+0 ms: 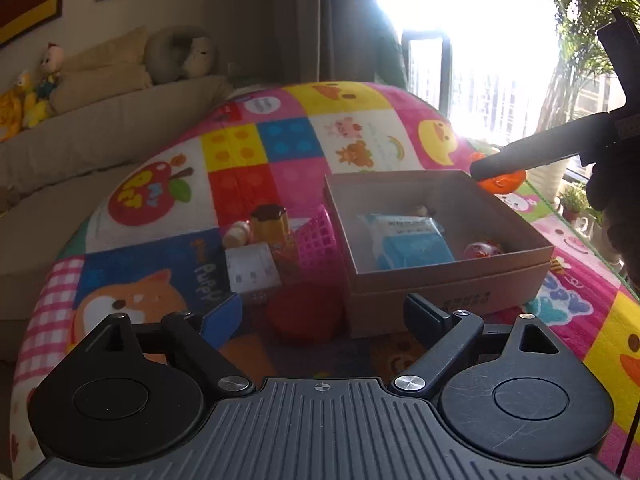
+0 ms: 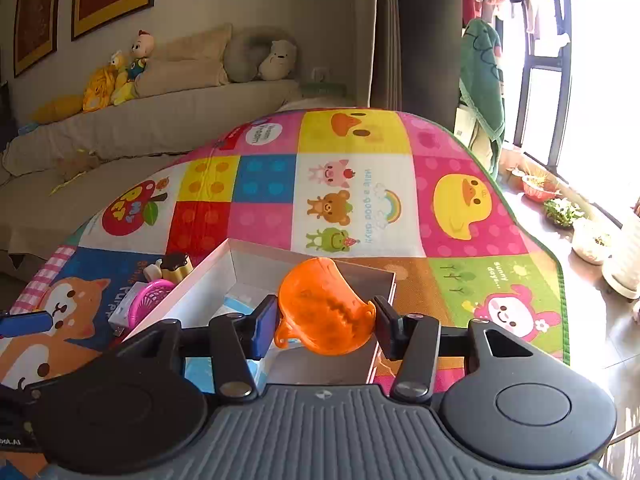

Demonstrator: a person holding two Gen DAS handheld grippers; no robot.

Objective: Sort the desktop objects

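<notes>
My right gripper (image 2: 326, 318) is shut on an orange plastic toy (image 2: 326, 308) and holds it above the open cardboard box (image 2: 320, 364). In the left wrist view that toy (image 1: 505, 183) hangs at the box's (image 1: 440, 280) far right corner. Inside the box lie a blue and white packet (image 1: 412, 240) and a small red ball (image 1: 482, 249). My left gripper (image 1: 324, 316) is open, with nothing pressed between its pads. Just beyond its fingers a red round object (image 1: 306, 316) rests on the mat, left of the box.
Left of the box stand a pink basket (image 1: 318, 240), a pudding-shaped toy (image 1: 270, 224) and a white cube (image 1: 252, 270). All lie on a colourful play mat (image 2: 360, 200). A sofa with plush toys (image 2: 120, 76) runs behind; potted plants (image 2: 564, 210) line the window at right.
</notes>
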